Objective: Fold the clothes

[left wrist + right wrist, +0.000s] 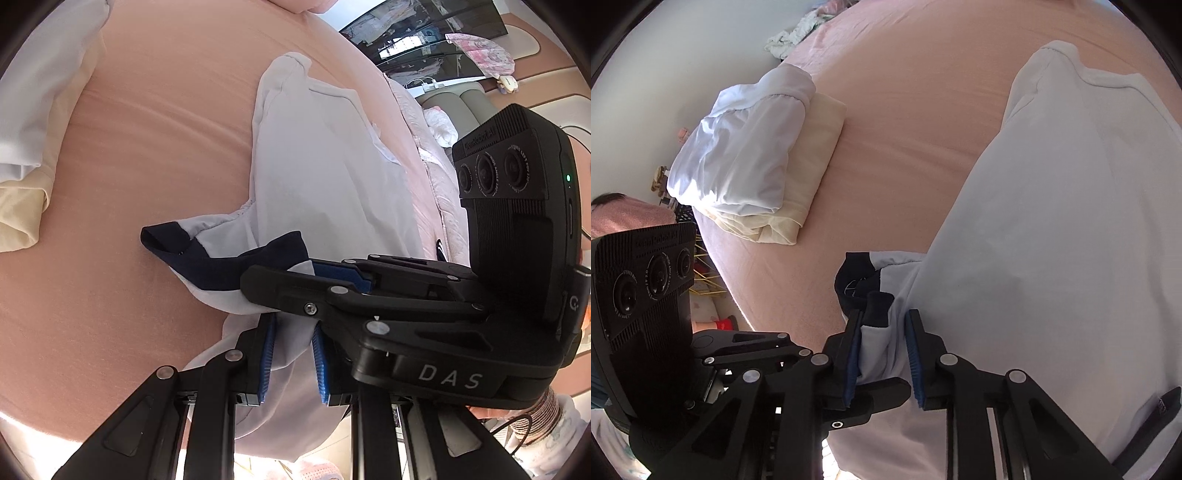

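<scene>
A pale grey shirt (325, 177) with navy trim is lying lengthwise on the pink bed (155, 129), and both grippers are holding it at its near end. The left gripper (291, 363) is pinching a fold of the grey cloth between its blue pads (267, 360), jaws closed on the fabric. The right gripper (882, 356) is doing the same in its own view, its jaws clamped on a bunch of cloth just below the navy cuff (860, 284), with cloth filling the gap between the pads. In the left view the right gripper is reaching across from the right side, its tip lying over the navy band (221, 266), just beside the left one. The far end of the shirt is resting flat on the bed. Well apart from it, near the bed's edge, a white garment (738, 147) is sitting on top of a folded cream one (816, 144). A crumpled cloth (792, 35) is lying at the far corner.
</scene>
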A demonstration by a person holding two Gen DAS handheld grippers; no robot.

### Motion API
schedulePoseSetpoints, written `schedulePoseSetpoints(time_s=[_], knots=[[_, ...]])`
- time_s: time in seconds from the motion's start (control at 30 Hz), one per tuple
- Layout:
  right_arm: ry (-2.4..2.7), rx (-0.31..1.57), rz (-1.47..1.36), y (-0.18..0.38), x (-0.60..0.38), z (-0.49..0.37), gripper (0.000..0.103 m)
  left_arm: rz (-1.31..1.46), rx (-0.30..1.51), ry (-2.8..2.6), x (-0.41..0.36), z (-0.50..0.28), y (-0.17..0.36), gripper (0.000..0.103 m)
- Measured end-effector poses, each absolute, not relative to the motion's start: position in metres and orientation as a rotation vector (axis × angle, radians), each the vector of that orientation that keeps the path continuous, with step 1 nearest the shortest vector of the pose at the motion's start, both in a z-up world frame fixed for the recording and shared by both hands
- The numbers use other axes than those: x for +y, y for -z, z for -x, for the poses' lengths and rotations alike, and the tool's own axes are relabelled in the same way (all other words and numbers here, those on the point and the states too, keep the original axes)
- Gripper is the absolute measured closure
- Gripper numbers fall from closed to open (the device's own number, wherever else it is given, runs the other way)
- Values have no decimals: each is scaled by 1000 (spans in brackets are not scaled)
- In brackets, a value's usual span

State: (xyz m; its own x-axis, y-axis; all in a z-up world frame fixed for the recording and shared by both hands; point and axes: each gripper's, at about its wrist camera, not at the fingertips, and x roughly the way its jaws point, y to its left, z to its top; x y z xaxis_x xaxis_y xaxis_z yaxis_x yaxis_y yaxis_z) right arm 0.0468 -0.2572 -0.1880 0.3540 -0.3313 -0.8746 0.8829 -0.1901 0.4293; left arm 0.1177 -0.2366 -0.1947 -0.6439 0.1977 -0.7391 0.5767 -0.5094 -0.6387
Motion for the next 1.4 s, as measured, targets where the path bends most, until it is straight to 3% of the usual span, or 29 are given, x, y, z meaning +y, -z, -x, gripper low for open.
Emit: schedulePoseSetpoints(time_s=[0.13,0.17,0.23,0.4,0.53,0.73,0.93,1.2,1.27,1.33,1.4], knots=[[1198,535,-1337,187,-250,-40,95,-1277,1417,2187,-240,-114,195,83],[1196,529,-1340,187,-246,-38,95,-1312,1421,2162,-241,-113,195,75],[1197,526,-1335,185,-244,-37,95,-1370,1387,2136,-241,-113,193,43],[1203,546,-1317,184,-244,-38,97,-1419,1253,2168,-239,-116,182,37],[1209,574,-1342,188,-241,-37,99,-1445,1251,2095,-253,-117,190,37],[1196,570,-1328,189,-230,-35,99,-1374,1451,1989,-280,-130,203,37],[1157,562,-1335,193,-229,-48,99,-1393,1388,1978,-297,-110,197,37],[1150,587,-1347,206,-236,-66,99,-1402,1450,1984,-297,-90,209,39],[1156,586,-1348,207,-236,-67,99,-1389,1483,1981,-294,-89,213,55],[1161,590,-1346,207,-237,-68,99,-1366,1505,1971,-292,-90,218,78],[1169,597,-1344,208,-237,-70,99,-1355,1507,1988,-289,-92,220,85]])
